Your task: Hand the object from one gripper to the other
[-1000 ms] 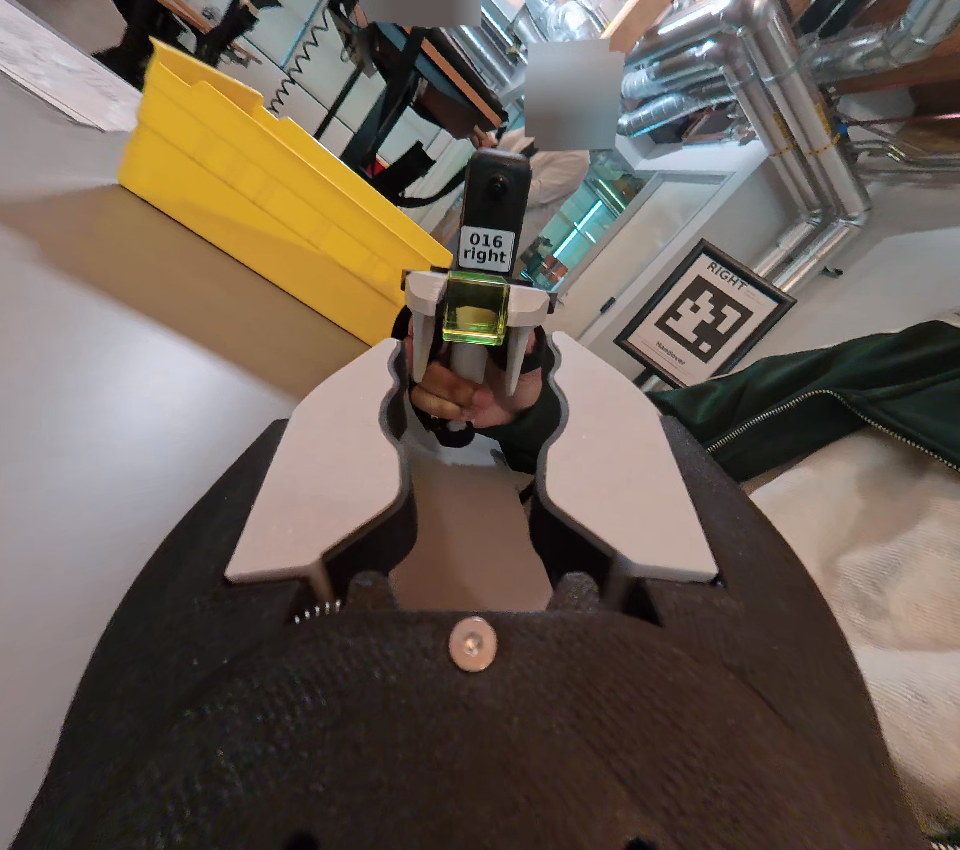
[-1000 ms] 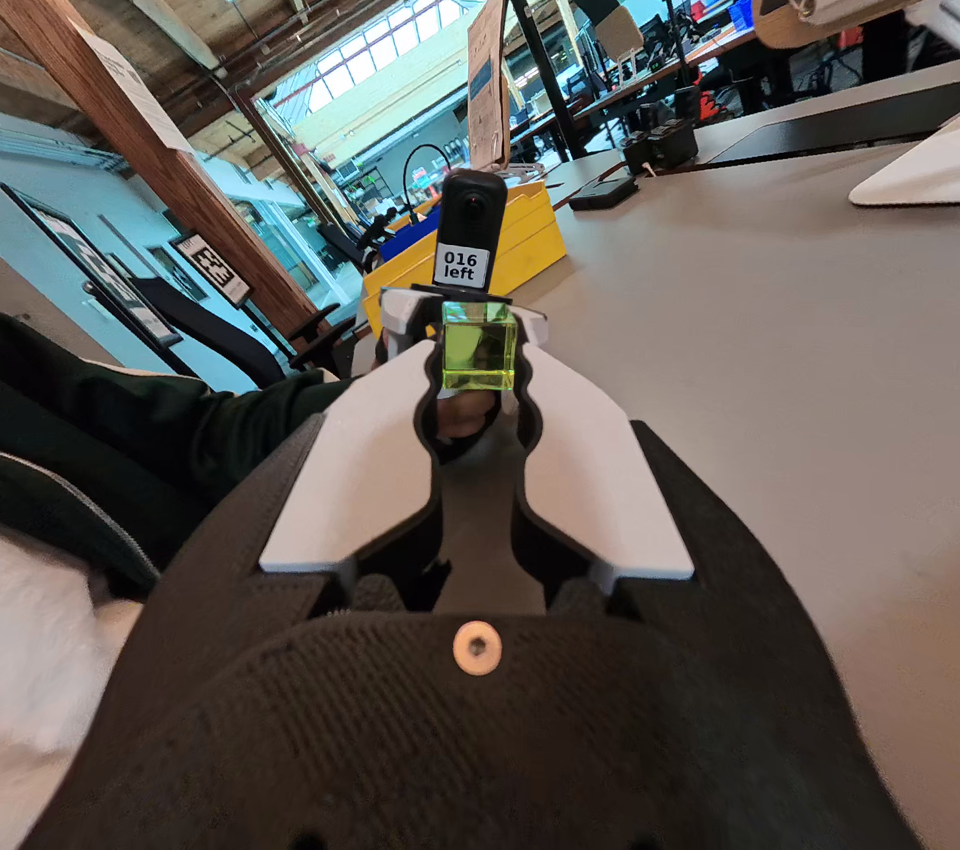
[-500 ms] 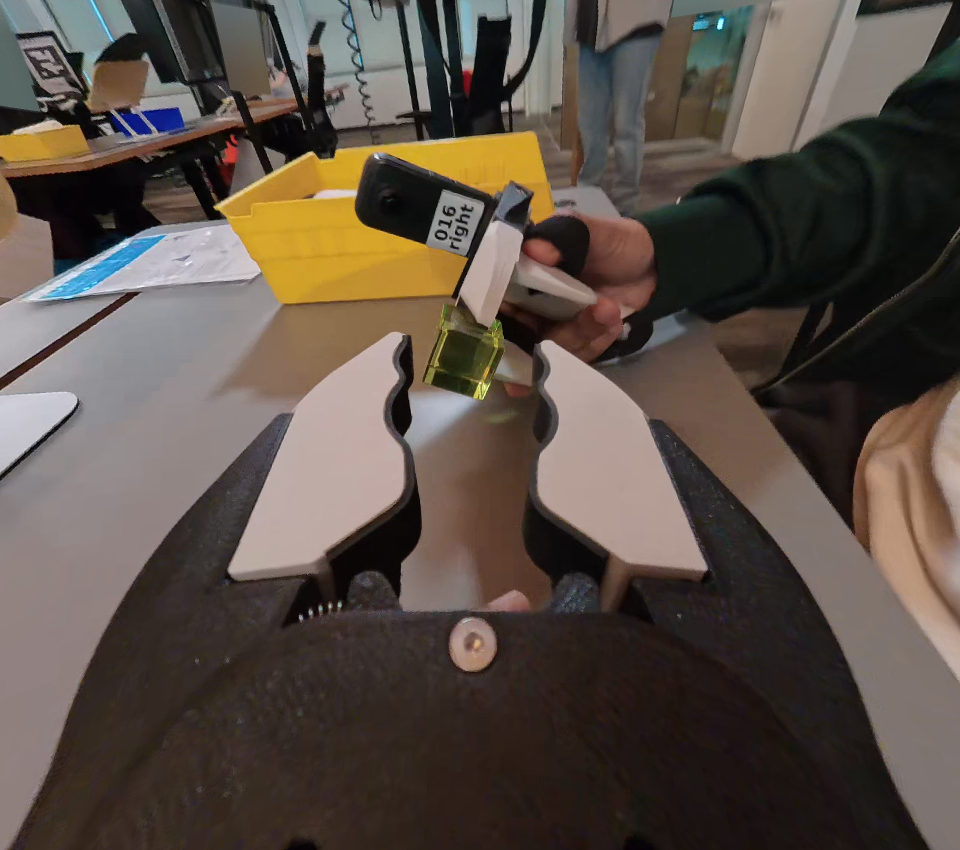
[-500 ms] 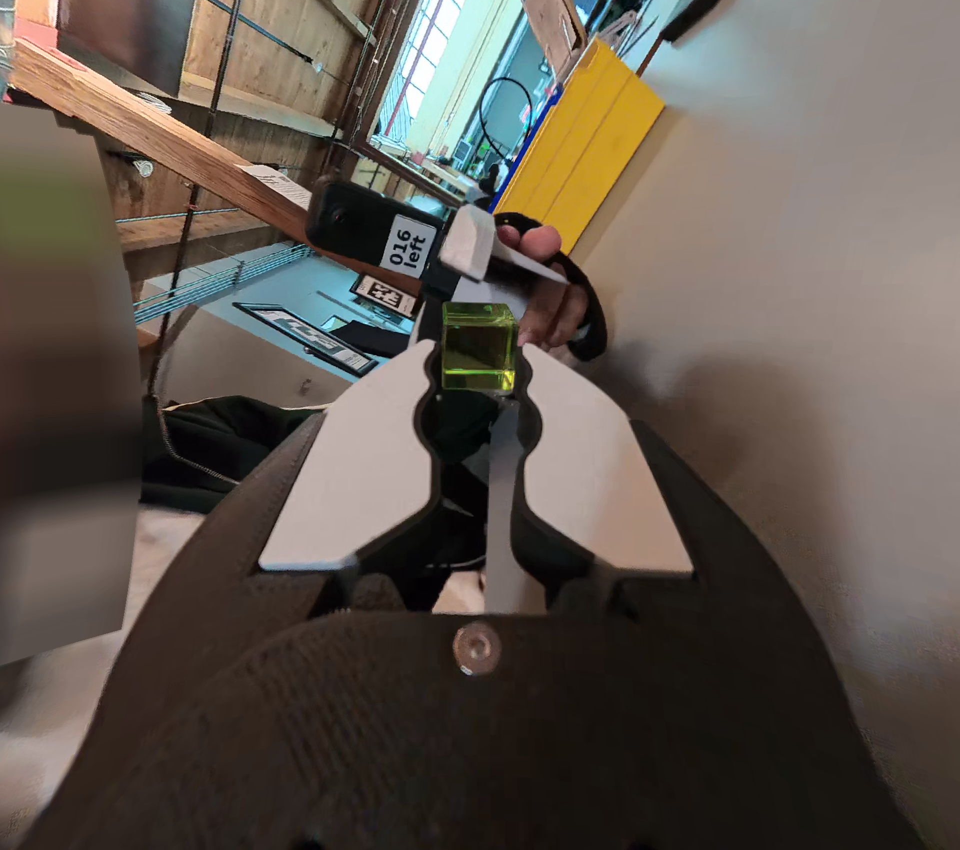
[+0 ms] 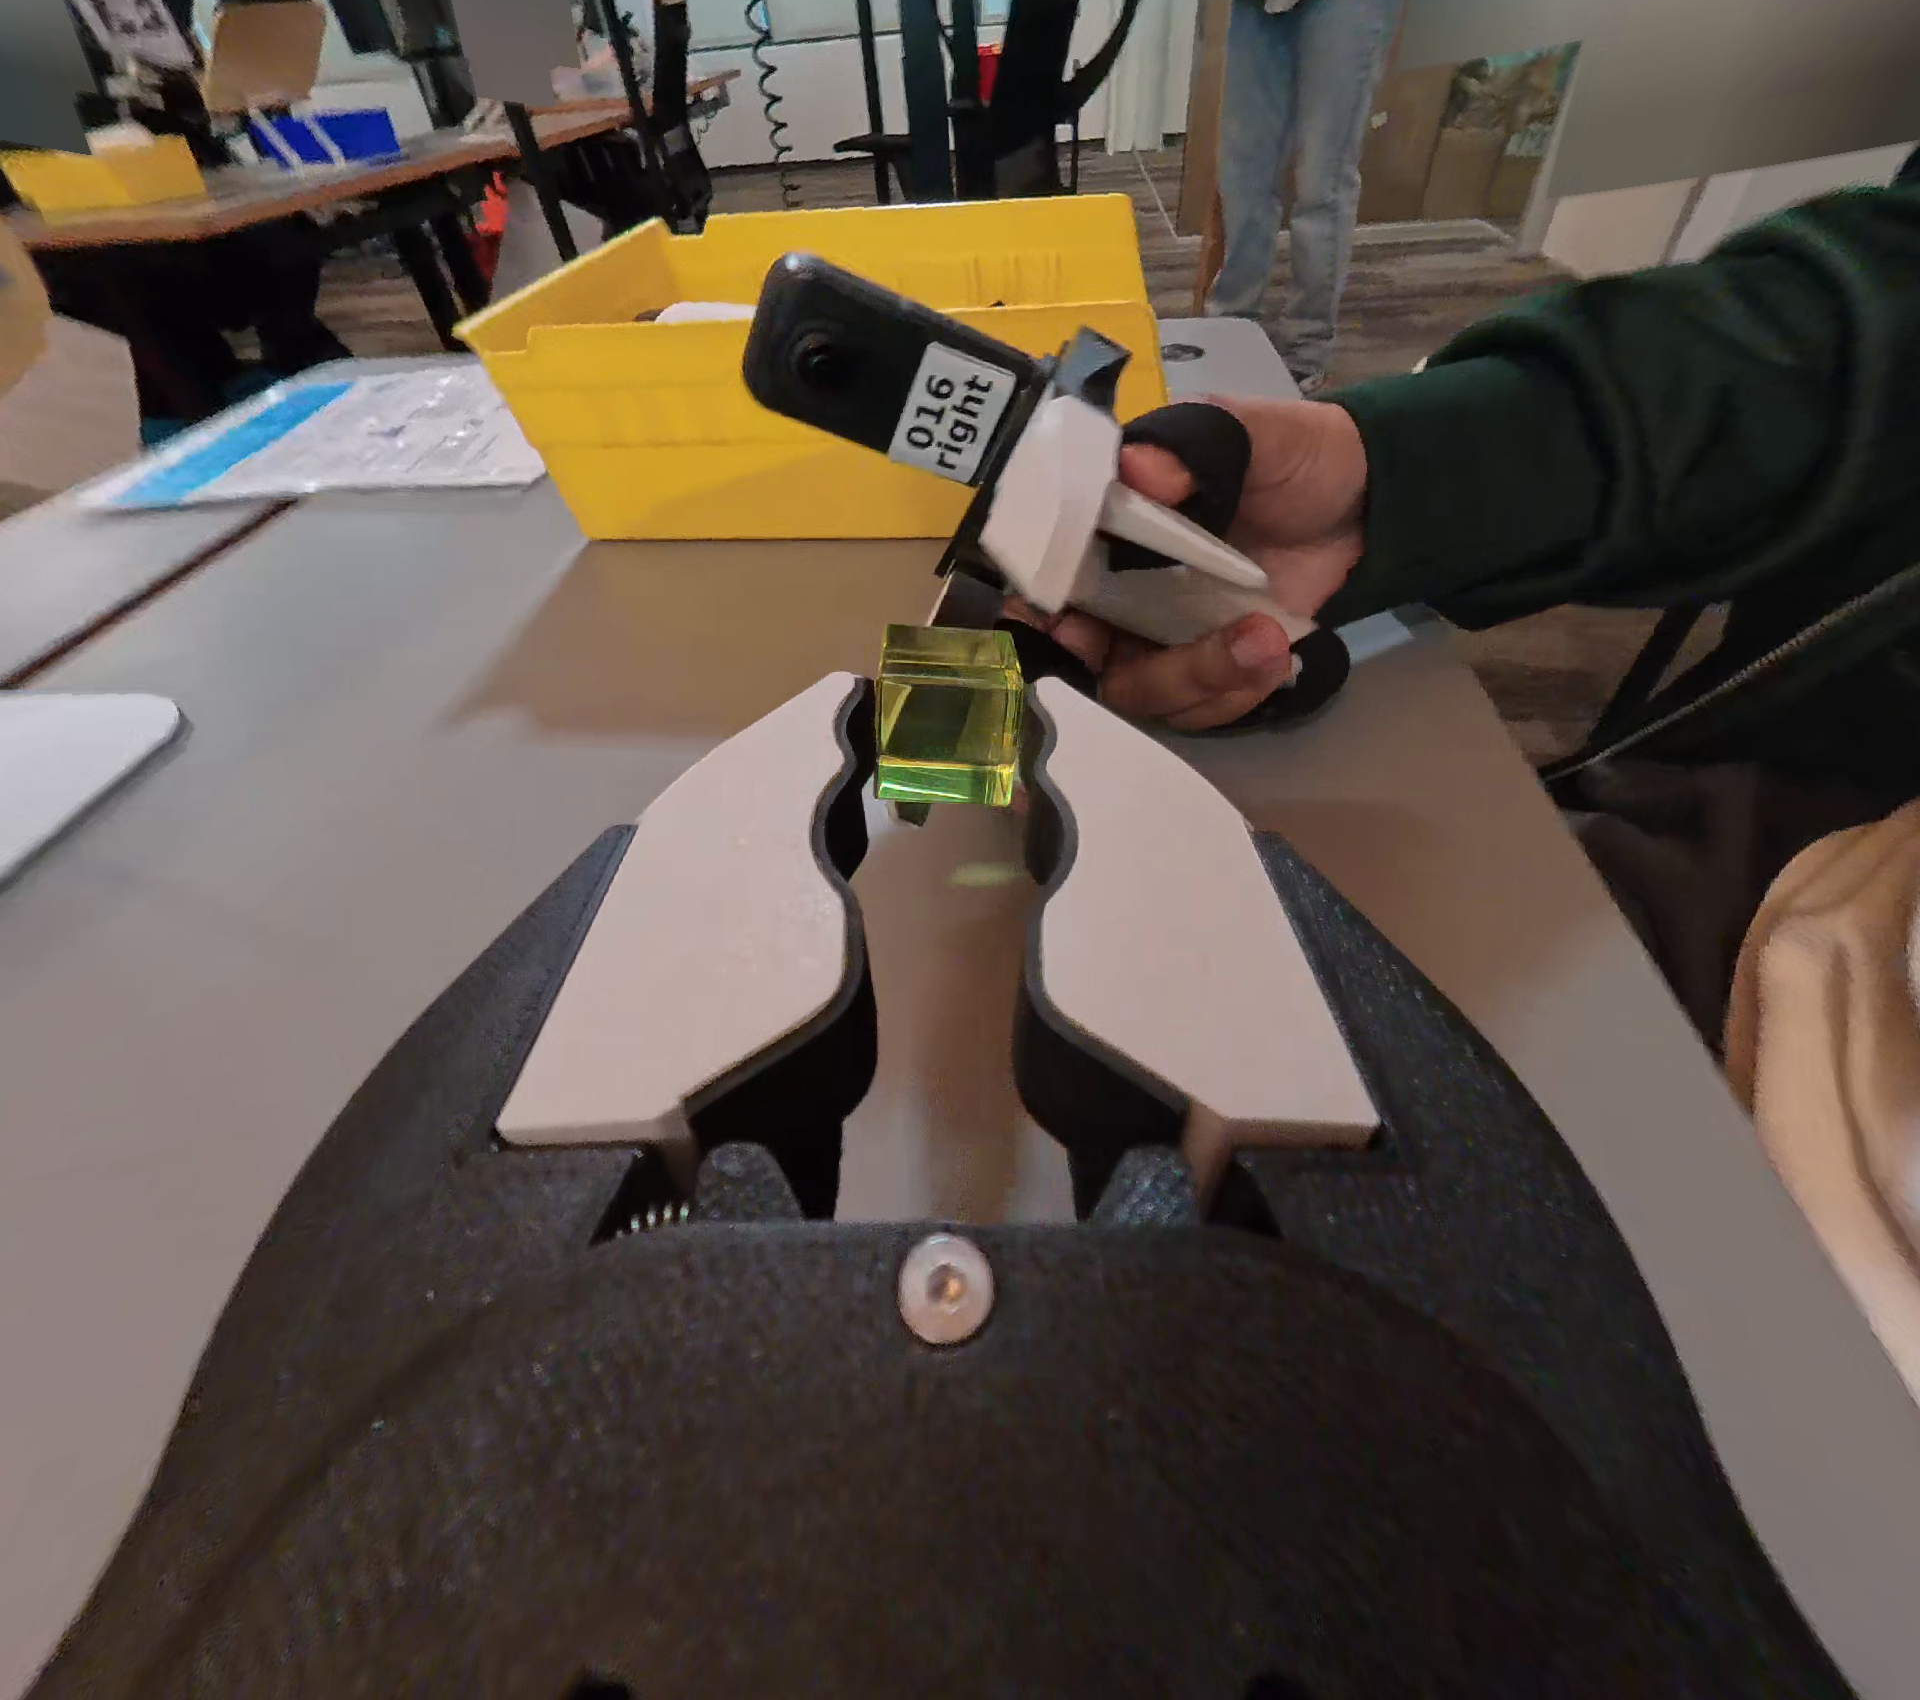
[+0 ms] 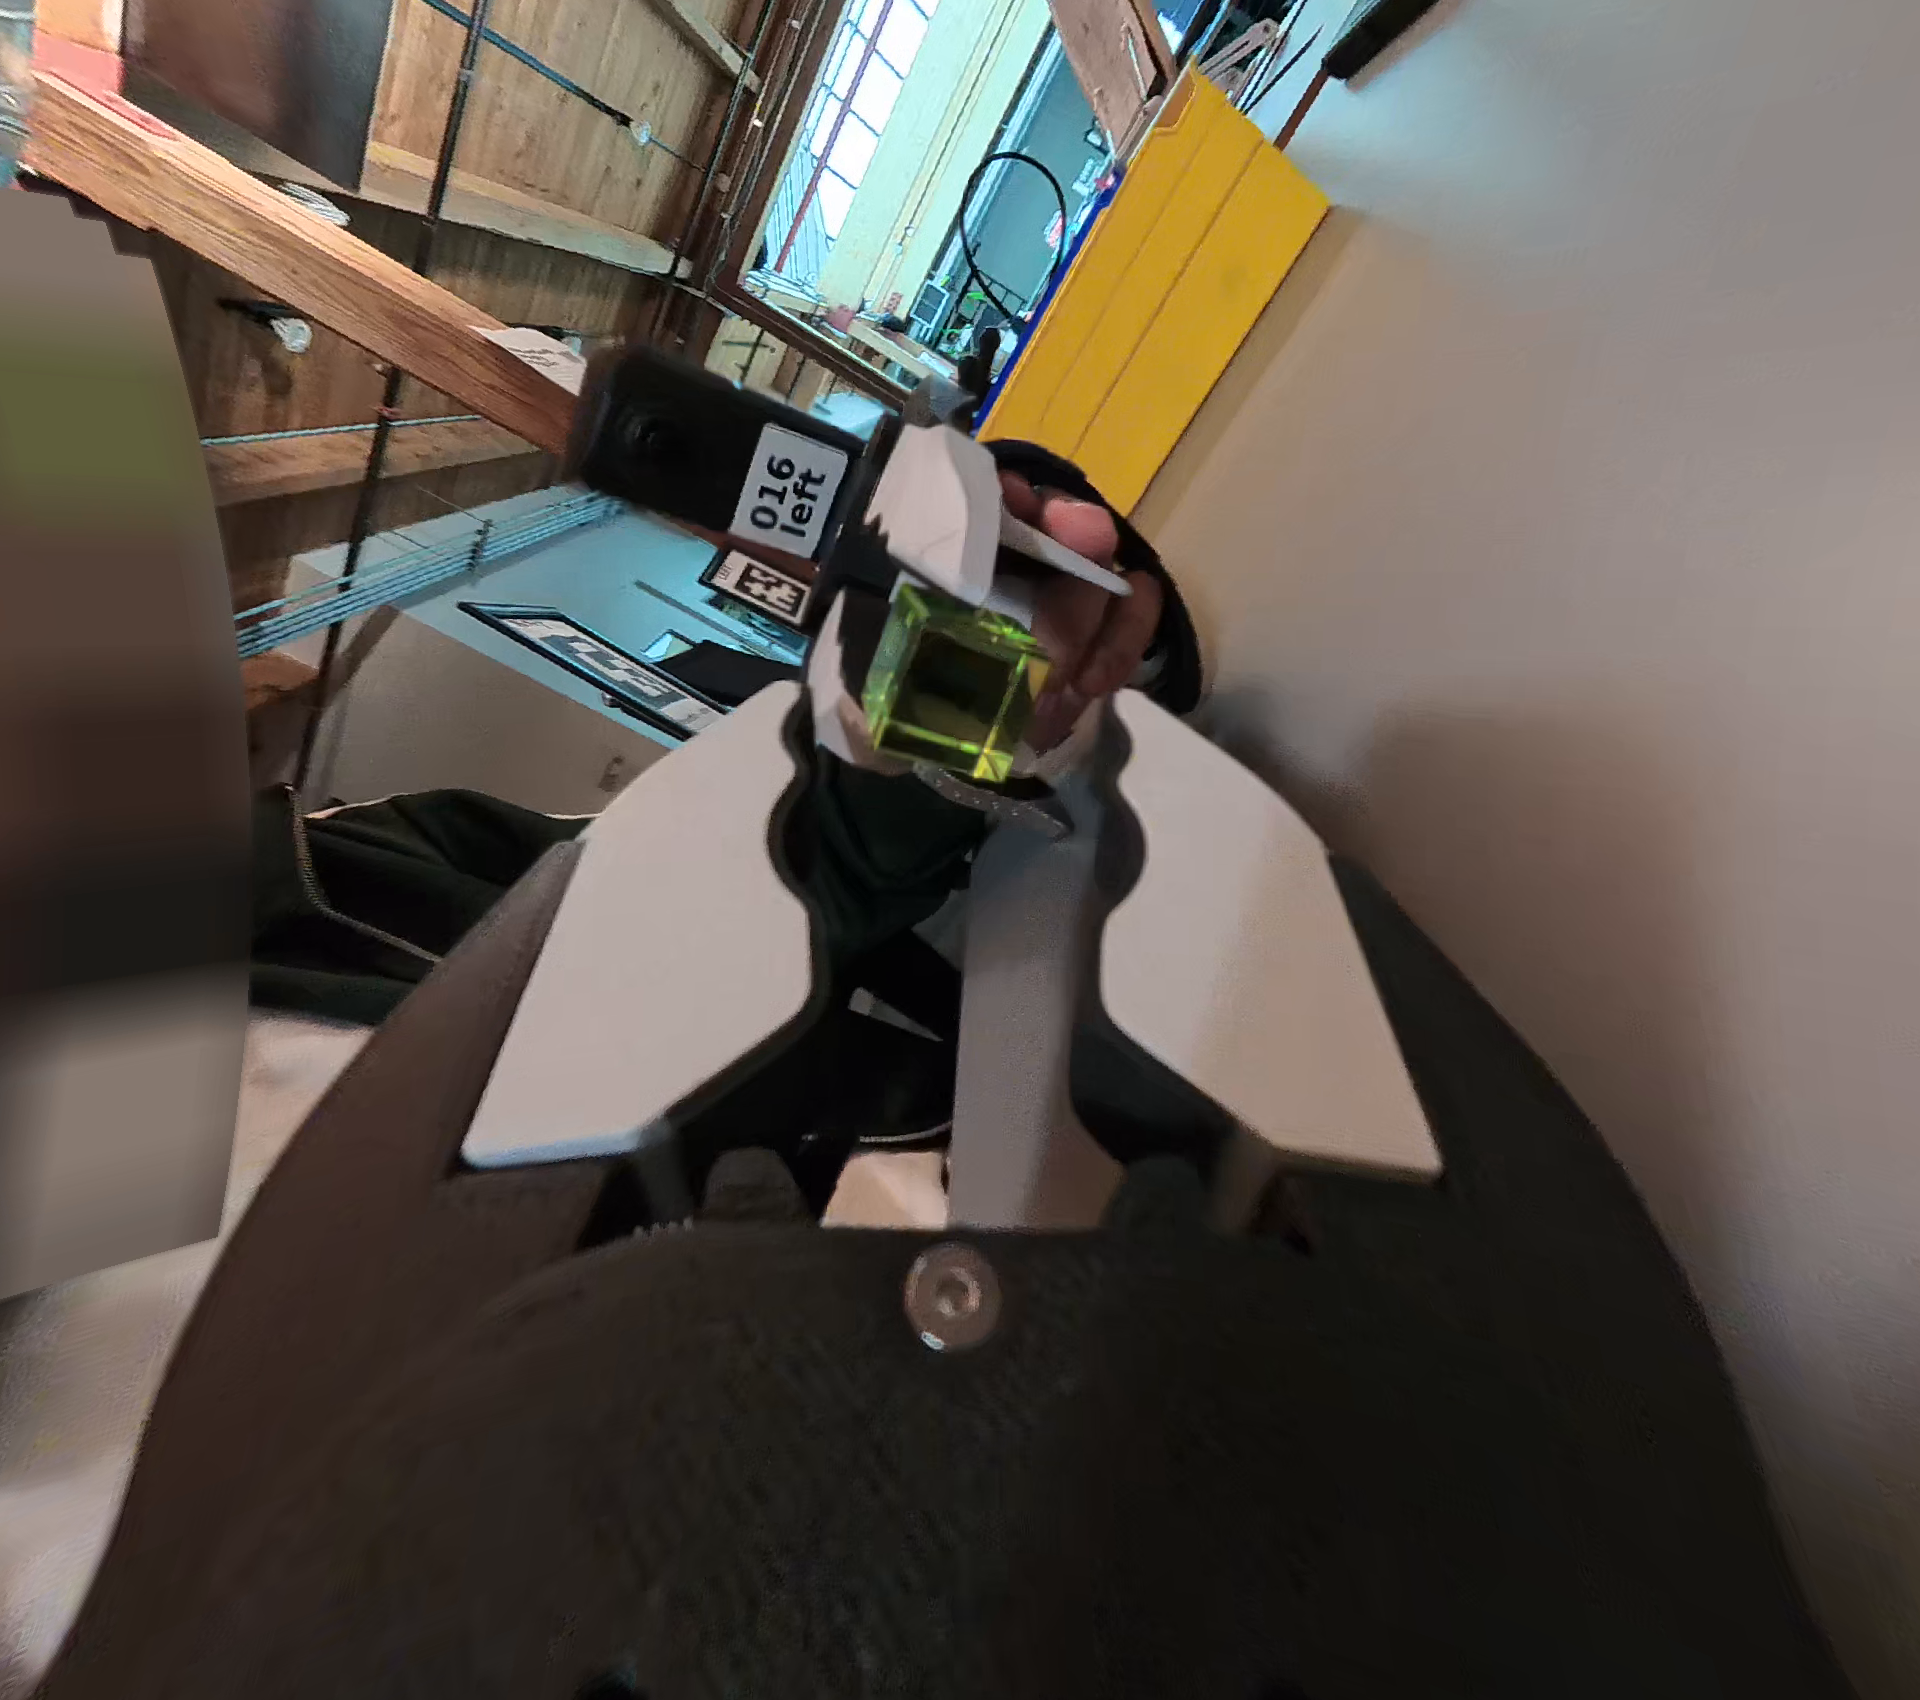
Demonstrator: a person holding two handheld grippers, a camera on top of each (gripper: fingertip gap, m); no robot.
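From my feed, the table [image 5: 343, 777] is a flat grey surface with a dark seam running across its far left part. A yellow bin [image 5: 727, 445] sits on it toward the far edge, and just to the bin's left I see a flat sheet in clear wrap with a blue band [image 5: 312, 440]. At the near left a white, round-cornered slab [image 5: 62, 767] lies flat on the table, well apart from the bin.

Cube [image 5: 948, 715] clear yellow-green — bin [image 5: 665, 414] yellow.
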